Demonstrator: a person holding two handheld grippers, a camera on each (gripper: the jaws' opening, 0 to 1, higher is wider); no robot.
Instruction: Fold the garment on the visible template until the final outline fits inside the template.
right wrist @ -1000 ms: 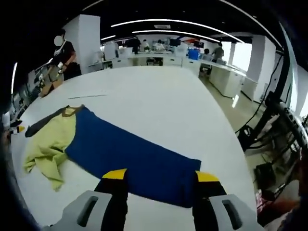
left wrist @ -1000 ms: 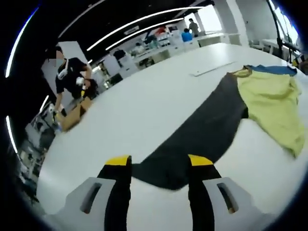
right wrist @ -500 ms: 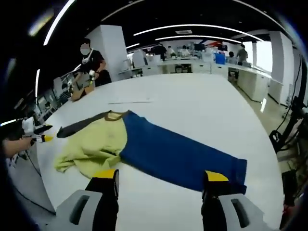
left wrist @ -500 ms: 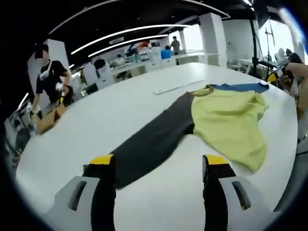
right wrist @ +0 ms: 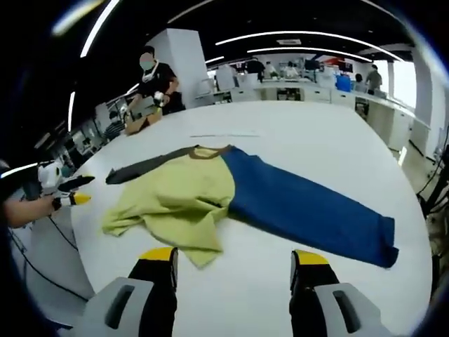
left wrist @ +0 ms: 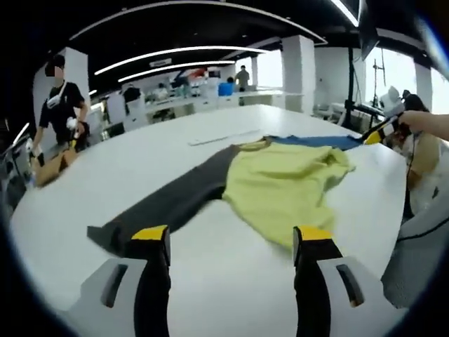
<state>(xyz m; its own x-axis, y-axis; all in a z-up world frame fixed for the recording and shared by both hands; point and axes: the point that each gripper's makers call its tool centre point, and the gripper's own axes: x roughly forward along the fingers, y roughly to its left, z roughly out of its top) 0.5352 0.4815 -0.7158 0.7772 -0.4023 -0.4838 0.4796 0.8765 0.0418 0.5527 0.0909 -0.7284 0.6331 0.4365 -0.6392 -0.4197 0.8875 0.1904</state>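
A long-sleeved garment lies spread on the white table (left wrist: 175,158). It has a crumpled yellow body (left wrist: 280,184), a dark grey sleeve (left wrist: 165,205) and a blue sleeve (left wrist: 316,140). My left gripper (left wrist: 231,242) hovers open over the table near the grey cuff, holding nothing. In the right gripper view the yellow body (right wrist: 184,200) lies ahead, the blue sleeve (right wrist: 309,210) stretches right and the grey sleeve (right wrist: 144,167) stretches left. My right gripper (right wrist: 234,258) is open and holds nothing, just short of the yellow hem.
A thin white strip (right wrist: 224,135) lies on the table beyond the collar. A person in black (right wrist: 156,78) works at a cardboard box (left wrist: 49,168) by the far edge. Desks and other people fill the background. The table edge (right wrist: 84,246) is close on the left.
Both views have swung round and drawn back toward the yellow body, so the cameras moved. The garment lies as before. Both grippers stay open.
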